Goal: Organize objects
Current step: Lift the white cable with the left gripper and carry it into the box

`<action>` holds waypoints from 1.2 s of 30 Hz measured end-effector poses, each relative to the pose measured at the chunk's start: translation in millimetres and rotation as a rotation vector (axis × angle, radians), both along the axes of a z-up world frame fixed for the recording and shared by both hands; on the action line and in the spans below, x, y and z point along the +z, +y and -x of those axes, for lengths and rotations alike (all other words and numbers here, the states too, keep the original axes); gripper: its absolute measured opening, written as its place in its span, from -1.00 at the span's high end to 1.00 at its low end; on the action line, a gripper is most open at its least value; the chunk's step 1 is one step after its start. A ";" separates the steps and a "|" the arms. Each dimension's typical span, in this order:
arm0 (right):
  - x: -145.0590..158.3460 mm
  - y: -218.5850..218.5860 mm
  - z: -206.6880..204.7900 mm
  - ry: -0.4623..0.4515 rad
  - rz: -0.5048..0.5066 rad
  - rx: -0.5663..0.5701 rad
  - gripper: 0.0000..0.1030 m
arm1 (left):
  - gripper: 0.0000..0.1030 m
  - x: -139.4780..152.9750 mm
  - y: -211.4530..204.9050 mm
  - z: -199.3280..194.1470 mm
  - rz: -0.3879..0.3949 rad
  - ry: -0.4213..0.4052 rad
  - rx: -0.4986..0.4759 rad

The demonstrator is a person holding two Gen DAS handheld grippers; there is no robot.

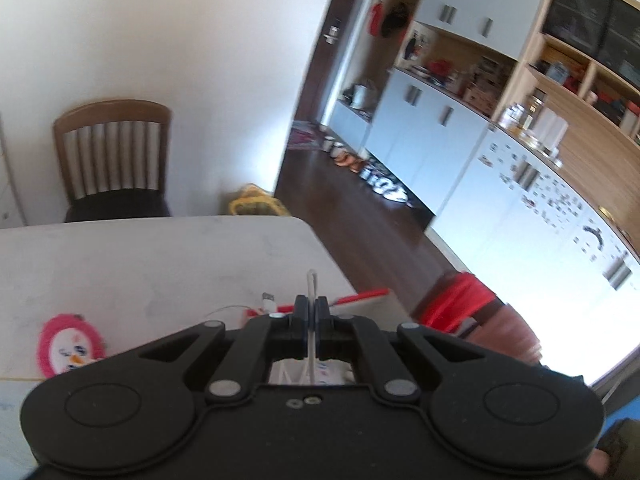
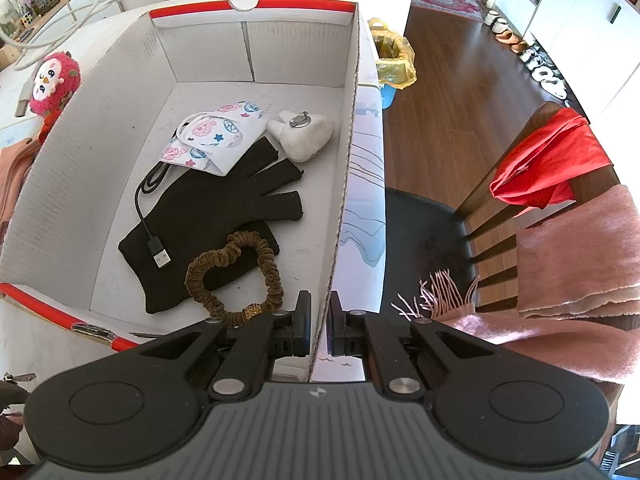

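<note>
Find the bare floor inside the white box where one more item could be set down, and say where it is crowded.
Free: the far strip of the box floor, between the back wall and the patterned mask; also the left strip, between the side wall and the black cable. Crowded: the middle and near right, with the black glove, brown scrunchie and white plush.

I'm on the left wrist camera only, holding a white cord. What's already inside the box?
Observer: A black glove, a brown scrunchie, a black USB cable, a patterned mask and a white plush tooth lie in the box.
Operator: And what's the right gripper doing?
Observer: The right gripper is shut on the box's right wall, one finger inside and one outside.
</note>
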State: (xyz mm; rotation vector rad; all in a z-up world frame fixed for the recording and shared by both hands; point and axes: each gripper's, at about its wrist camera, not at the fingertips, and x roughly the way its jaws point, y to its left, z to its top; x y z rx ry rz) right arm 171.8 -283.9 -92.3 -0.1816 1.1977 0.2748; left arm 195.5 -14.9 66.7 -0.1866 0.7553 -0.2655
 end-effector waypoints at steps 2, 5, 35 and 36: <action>0.0 0.0 -0.2 0.001 -0.001 0.000 0.86 | 0.99 -3.7 -13.3 -3.4 0.002 0.010 -0.032; 0.0 0.0 -0.2 0.000 0.000 0.000 0.86 | 0.99 -9.9 -35.6 -8.4 0.007 0.022 -0.081; -5.7 7.3 -5.1 0.008 -0.016 -0.004 0.86 | 0.99 -132.3 -111.7 -42.6 -0.154 0.244 -0.193; -6.0 6.2 -5.2 0.008 -0.017 -0.004 0.86 | 0.99 -135.1 -110.4 -43.1 -0.169 0.248 -0.188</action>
